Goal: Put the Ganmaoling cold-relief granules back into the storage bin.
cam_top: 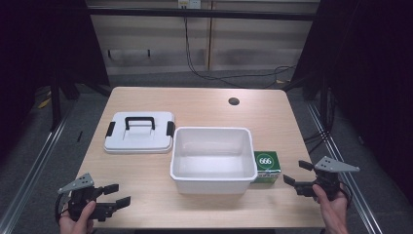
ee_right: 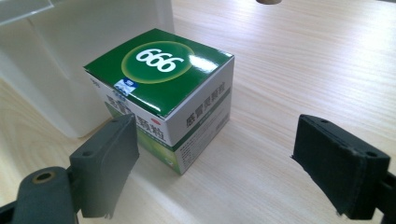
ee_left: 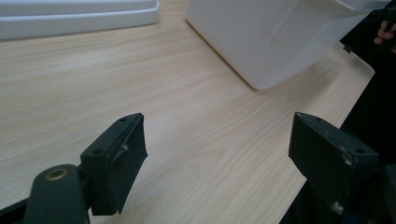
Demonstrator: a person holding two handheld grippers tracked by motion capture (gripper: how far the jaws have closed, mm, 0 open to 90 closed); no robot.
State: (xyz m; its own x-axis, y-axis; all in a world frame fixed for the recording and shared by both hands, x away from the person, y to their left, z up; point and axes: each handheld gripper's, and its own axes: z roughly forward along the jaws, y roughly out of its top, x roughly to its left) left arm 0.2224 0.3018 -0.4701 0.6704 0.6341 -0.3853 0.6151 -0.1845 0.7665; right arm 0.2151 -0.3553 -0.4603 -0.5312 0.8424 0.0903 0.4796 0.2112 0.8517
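Hands low at near edge — left tongs [cam_top: 118,195], right tongs [cam_top: 297,172] agape

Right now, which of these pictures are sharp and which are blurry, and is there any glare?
High view: evenly lit table, dark surroundings, white bin bright but readable. Left gripper view: the fingers up close look soft, and the bin's wall is nearly washed out. Right gripper view: the green box is sharp with a shiny patch on top, casting a soft shadow on the table.

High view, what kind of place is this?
Probably a lab or recording workstation: a bare wooden table ringed by dark curtains, cables trailing across the floor, metal floor rails.
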